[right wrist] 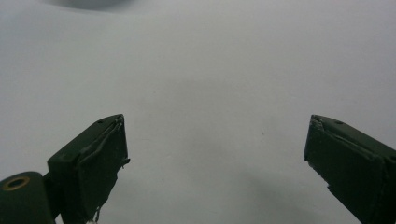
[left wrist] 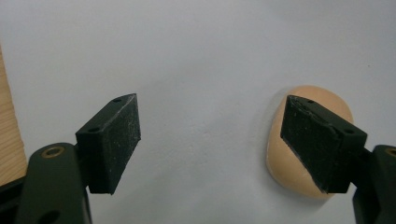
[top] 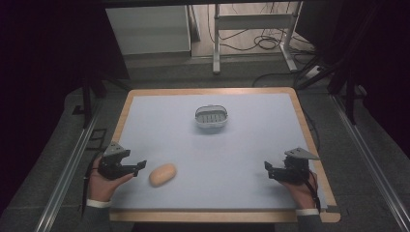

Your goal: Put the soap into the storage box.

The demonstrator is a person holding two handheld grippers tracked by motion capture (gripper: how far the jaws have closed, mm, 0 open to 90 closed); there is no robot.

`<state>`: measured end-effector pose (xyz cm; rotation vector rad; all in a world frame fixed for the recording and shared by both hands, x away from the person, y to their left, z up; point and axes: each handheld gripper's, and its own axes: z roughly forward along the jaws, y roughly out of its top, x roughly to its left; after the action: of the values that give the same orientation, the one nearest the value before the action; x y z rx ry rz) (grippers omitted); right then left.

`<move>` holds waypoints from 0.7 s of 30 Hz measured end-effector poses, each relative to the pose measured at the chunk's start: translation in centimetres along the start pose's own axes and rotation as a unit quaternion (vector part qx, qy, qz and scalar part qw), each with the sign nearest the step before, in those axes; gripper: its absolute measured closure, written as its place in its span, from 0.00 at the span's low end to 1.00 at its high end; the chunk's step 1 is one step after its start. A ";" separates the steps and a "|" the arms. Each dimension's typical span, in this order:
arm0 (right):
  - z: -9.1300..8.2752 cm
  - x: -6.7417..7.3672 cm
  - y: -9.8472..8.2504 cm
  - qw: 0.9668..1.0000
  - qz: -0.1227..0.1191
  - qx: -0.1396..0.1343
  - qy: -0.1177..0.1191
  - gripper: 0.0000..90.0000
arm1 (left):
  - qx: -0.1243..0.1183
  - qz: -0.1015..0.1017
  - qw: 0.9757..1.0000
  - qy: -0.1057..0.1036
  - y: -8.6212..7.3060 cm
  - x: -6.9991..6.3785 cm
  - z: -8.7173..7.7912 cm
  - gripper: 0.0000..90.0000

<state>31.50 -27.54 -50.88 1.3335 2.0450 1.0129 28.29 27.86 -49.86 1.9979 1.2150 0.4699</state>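
A tan oval bread roll (top: 162, 174) lies on the pale mat near the front left. My left gripper (top: 140, 166) hovers just left of it, jaws open. In the left gripper view the roll (left wrist: 285, 158) sits behind the right jaw, partly covered by it, and nothing lies between the jaws (left wrist: 210, 140). My right gripper (top: 267, 168) rests near the front right of the mat, jaws wide open over bare mat (right wrist: 215, 154). A small white oval basket (top: 211, 116) with a slotted floor stands beyond the middle of the mat.
The mat covers a wooden table (top: 309, 130) whose rim shows all around. A wood strip (left wrist: 9, 140) appears at the left of the left gripper view. Metal rails (top: 67, 169) run along both sides. A white stand and cables (top: 256, 34) lie on the floor beyond.
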 end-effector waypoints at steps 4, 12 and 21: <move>-0.2 -0.2 -0.1 1.000 0.000 -0.005 0.000 0.08 | 0.004 0.001 1.000 0.002 0.0 0.1 0.2 0.23; -0.6 -0.5 -0.2 1.000 -0.001 -0.015 0.000 0.09 | 0.008 0.003 1.000 0.002 -0.1 0.1 0.3 0.23; -0.4 -0.6 -0.4 1.000 -0.006 -0.013 0.004 0.09 | 0.002 0.007 1.000 0.005 -0.1 -0.1 0.0 0.23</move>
<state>31.22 -28.29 -50.93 1.3054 2.0364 1.0388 28.17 27.86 -49.89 2.0110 1.2086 0.4857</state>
